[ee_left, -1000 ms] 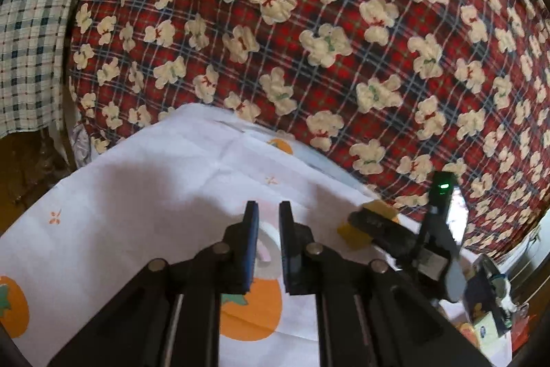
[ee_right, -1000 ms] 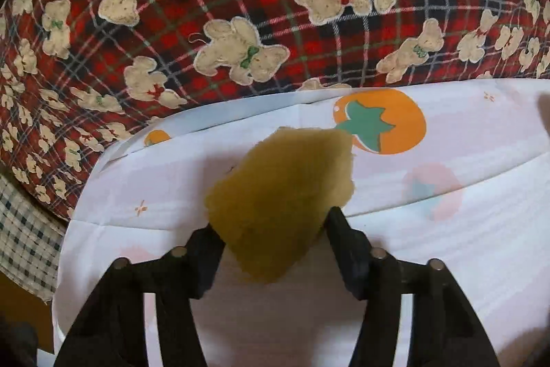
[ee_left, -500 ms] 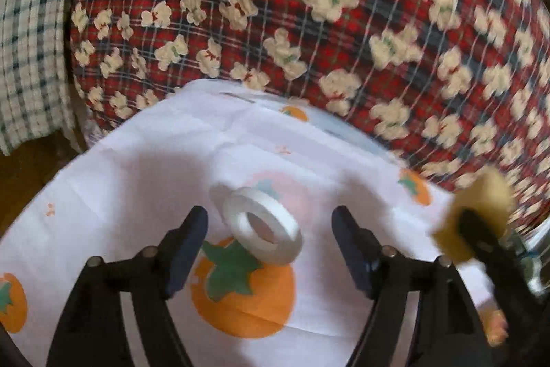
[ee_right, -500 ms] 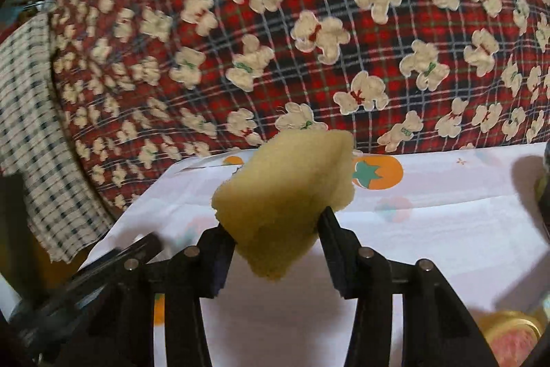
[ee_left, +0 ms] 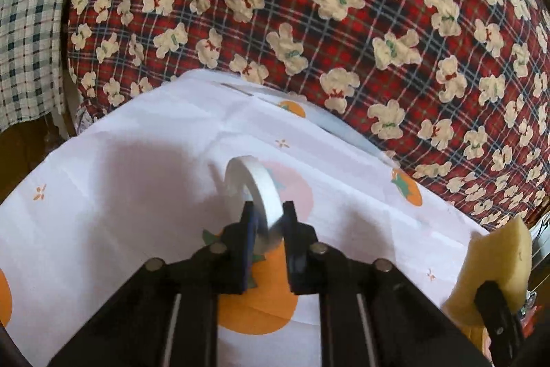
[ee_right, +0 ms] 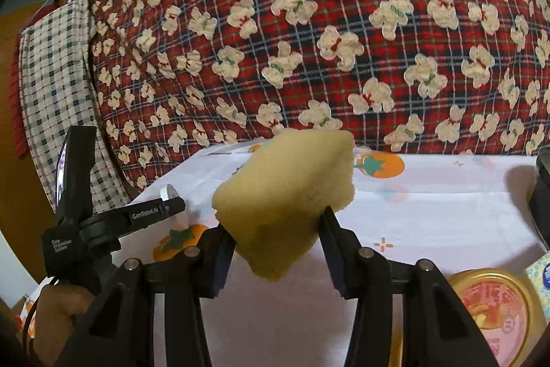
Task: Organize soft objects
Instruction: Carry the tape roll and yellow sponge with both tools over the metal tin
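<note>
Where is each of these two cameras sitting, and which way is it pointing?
Left wrist: sits on the left claw, looks along its fingers at the white ring it grips above the persimmon cloth.
Right wrist: sits on the right claw, which grips the yellow sponge; a hand shows lower left.
Shared: cloth, ring, sponge, teddy-bear quilt.

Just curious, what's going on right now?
Left hand-held gripper shut on white ring. Right hand-held gripper holds yellow sponge above tablecloth. Nothing blocking.

Both wrist views close, angled down; share white cloth (ee_left: 137,181).
</note>
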The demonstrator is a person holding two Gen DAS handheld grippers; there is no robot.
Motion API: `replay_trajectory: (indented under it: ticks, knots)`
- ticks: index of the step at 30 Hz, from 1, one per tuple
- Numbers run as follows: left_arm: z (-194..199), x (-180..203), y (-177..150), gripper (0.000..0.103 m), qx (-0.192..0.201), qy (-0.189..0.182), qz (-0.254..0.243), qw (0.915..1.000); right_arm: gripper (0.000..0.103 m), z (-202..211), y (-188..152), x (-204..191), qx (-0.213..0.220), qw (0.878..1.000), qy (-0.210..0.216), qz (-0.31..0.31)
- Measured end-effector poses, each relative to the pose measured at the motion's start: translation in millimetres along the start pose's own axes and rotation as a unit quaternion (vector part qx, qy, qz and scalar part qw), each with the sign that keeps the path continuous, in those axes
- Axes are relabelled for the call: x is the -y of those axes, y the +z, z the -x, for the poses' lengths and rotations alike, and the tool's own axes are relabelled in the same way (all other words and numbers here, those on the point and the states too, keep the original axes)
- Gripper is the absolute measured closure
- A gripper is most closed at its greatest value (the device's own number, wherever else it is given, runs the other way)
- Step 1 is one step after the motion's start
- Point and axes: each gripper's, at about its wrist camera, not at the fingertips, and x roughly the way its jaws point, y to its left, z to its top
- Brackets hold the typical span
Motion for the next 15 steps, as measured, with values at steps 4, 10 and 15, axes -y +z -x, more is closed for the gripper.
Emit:
replay_trajectory:
  ticks: [4,10,15]
  knots:
    - [7.4,6.6,-0.5,0.090,0.020,-0.002,-0.018,0.9996,0.054,9.7,-1.7,-6.0,0.020,1.000,0.000,0.017]
    - [26.4,15.6,-2.5,0.090,0.066,-0.022,-0.036,0.9969,0.054,21.8,-3.0,-8.1,0.041,0.999,-0.004,0.030]
    - [43.0,26.4,-9.4,0.090,0.096,-0.029,-0.049,0.9938,0.054,29.4,-4.5,-3.3,0.044,0.999,-0.003,0.030]
